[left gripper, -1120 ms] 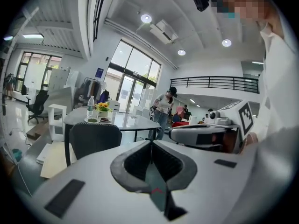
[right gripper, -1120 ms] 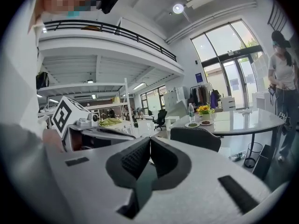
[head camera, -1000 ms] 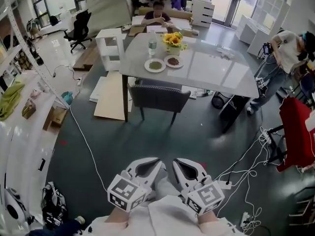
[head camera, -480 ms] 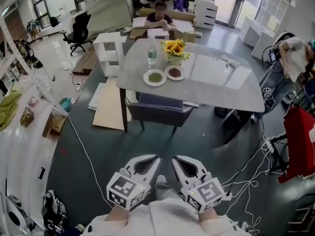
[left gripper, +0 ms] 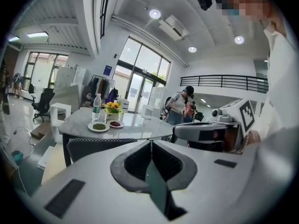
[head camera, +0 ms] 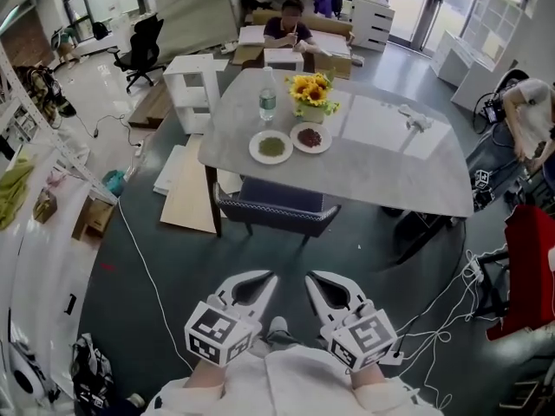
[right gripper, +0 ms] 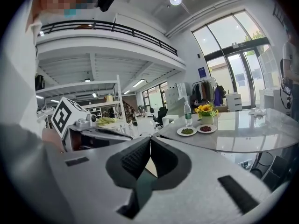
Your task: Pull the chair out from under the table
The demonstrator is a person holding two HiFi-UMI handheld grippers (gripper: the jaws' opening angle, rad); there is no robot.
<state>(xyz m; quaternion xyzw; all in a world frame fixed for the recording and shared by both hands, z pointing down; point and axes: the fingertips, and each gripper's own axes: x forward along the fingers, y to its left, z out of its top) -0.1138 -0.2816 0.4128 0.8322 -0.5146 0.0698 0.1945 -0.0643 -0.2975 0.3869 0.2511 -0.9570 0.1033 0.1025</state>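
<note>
The chair [head camera: 276, 206] sits tucked under the worktop [head camera: 381, 159], well ahead; padded, probably fairly heavy, best gripped along the backrest's top edge; left tool [head camera: 258, 281] and right tool [head camera: 317, 282] are closed together, empty.

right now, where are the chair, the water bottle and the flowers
chair [head camera: 276, 212]: head view, on its backrest
water bottle [head camera: 268, 104]: head view, on its body
flowers [head camera: 312, 87]: head view, on the yellow blooms
</note>
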